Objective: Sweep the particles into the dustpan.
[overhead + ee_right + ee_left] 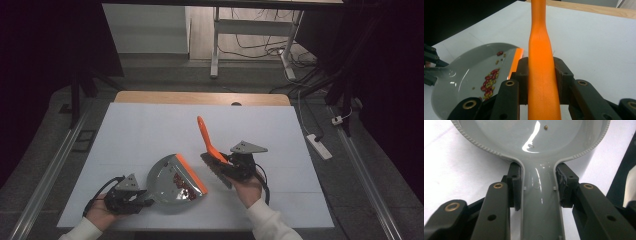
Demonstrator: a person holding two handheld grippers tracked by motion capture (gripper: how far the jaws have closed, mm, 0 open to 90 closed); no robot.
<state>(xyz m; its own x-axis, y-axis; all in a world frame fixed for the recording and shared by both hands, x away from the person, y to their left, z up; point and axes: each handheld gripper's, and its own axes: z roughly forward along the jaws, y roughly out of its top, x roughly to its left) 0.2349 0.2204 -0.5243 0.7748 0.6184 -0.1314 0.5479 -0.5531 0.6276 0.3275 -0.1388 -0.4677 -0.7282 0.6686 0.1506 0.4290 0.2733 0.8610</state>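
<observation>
A grey dustpan (170, 182) with an orange lip lies on the white table near the front, holding a heap of small red and yellow beans (182, 186). My left gripper (131, 196) is shut on the dustpan handle (541, 202), its pads pressed on both sides. My right gripper (235, 165) is shut on the orange handle (541, 75) of a hand brush (212, 157). The brush hangs just right of the pan's lip, bristles down, handle pointing away. In the right gripper view the dustpan (471, 75) and the beans (489, 82) lie at the left.
The white table cover (150, 130) stretches out behind the pan and brush, with a wooden table edge (200, 97) at the back. A power strip (319, 146) lies on the floor at the right. A desk frame and cables stand beyond the table.
</observation>
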